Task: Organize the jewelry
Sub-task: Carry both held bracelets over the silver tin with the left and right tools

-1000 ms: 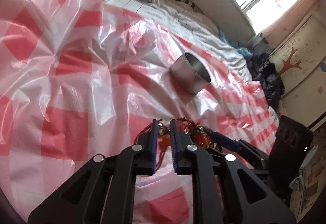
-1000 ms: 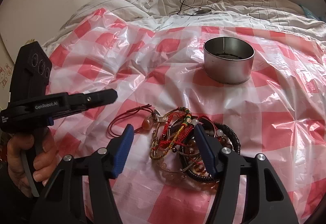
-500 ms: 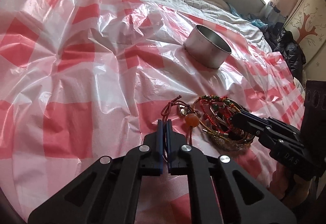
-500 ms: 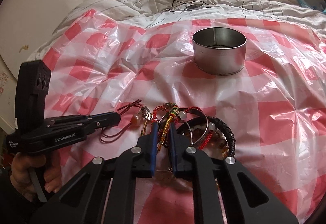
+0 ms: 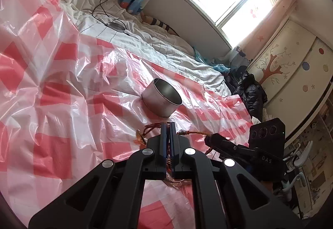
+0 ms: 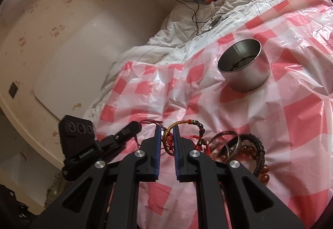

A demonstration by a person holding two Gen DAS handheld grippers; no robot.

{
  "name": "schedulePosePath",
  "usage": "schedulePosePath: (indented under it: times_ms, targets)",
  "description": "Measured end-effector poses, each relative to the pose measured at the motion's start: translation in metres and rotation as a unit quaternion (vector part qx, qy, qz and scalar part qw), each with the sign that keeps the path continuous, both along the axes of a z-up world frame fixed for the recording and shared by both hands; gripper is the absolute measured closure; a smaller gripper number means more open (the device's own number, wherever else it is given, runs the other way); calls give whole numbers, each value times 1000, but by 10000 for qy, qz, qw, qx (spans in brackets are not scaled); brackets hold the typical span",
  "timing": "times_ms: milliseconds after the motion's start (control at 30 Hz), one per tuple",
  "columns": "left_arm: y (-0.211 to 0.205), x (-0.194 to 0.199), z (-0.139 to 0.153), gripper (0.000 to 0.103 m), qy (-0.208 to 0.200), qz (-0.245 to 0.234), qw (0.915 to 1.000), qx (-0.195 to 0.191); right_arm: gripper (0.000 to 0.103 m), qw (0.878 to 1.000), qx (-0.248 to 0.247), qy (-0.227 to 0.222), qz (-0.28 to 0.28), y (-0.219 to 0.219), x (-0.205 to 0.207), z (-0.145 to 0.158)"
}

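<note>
My left gripper (image 5: 167,125) is shut on a dark red cord bracelet (image 5: 152,126) with an amber bead, lifted above the checked sheet. My right gripper (image 6: 167,130) is shut on a gold and red beaded bracelet (image 6: 187,122), also lifted. The rest of the jewelry pile (image 6: 239,145), with metal bangles, a black braided band and amber beads, lies on the sheet to the right of my right gripper. A round metal tin (image 5: 161,99) stands open beyond both grippers; it also shows in the right wrist view (image 6: 244,68).
A red and white checked plastic sheet (image 5: 52,93) covers the bed. White bedding (image 5: 145,41) with a cable and a blue pillow lies behind. A wardrobe (image 5: 291,72) and dark clothes stand at the right.
Both grippers have closed on bracelets and lifted them off the sheet. The two bracelets have come apart from the pile. The left view now tilts up toward the window.
</note>
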State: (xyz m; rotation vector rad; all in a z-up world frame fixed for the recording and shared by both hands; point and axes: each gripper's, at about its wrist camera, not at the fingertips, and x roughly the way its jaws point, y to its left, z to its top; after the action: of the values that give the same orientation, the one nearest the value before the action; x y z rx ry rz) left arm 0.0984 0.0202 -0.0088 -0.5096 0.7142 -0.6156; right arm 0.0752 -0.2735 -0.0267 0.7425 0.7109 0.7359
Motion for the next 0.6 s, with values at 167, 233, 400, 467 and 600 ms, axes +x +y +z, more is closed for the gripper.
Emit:
schedulePosePath:
  times_ms: [167,233,400,467,600]
  targets:
    - [-10,-1,2,101,-55,-86,9999,-15,91,9989,467,74,-71,-14,3,1]
    - [-11,-1,3,101,-73,-94,9999,-46,91,9976,687,-32,-57,-20,1,4]
    - [-15,1,2,101,-53,-120,9999,-33,91,9962,-817,-135,-284,-11,1,21]
    - [-16,2,0,101,-14,-105,9999,2,91,9916,-1134,509,-359,-8,11,1]
    - [-14,3,0,101,3,-90,10000,-16,58,9905,-778,684,-908,-33,10,-2]
